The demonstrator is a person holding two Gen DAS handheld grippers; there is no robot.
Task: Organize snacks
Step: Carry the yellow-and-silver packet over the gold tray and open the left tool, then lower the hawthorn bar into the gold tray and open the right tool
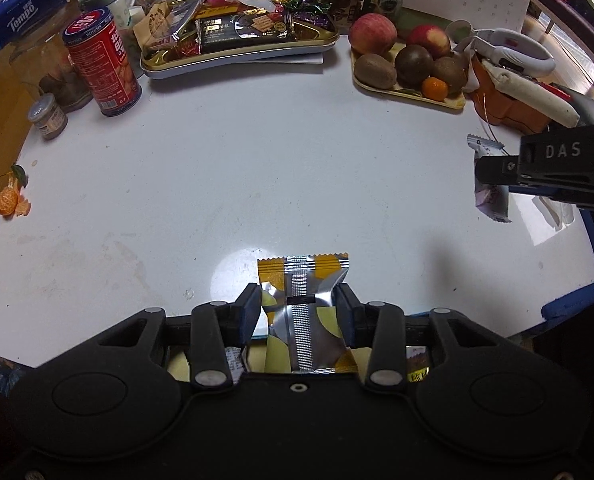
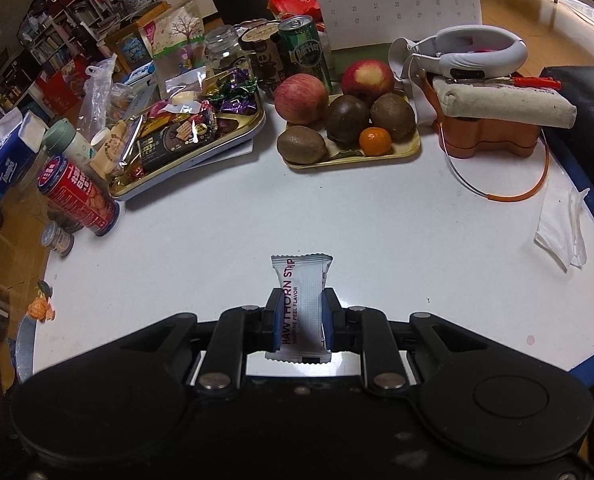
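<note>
My left gripper (image 1: 300,300) is shut on a yellow and silver snack packet (image 1: 303,312), held above the white table (image 1: 217,184). My right gripper (image 2: 299,312) is shut on a white hawthorn strip packet (image 2: 303,308); the left wrist view shows that gripper (image 1: 493,172) at the right edge with the same packet (image 1: 491,200) hanging from it. A gold snack tray (image 1: 233,52) full of wrapped sweets and biscuit packs sits at the table's far left, also in the right wrist view as the snack tray (image 2: 233,136).
A fruit tray (image 2: 411,148) with apples, kiwis and a mandarin stands at the back. A red tin (image 1: 101,64), small jar (image 1: 49,116), tissue pack (image 1: 13,12), green can (image 2: 305,52), calendar (image 2: 397,0), orange box (image 2: 493,136), paper napkin (image 2: 561,228) and mandarin peel (image 1: 9,202) ring the table.
</note>
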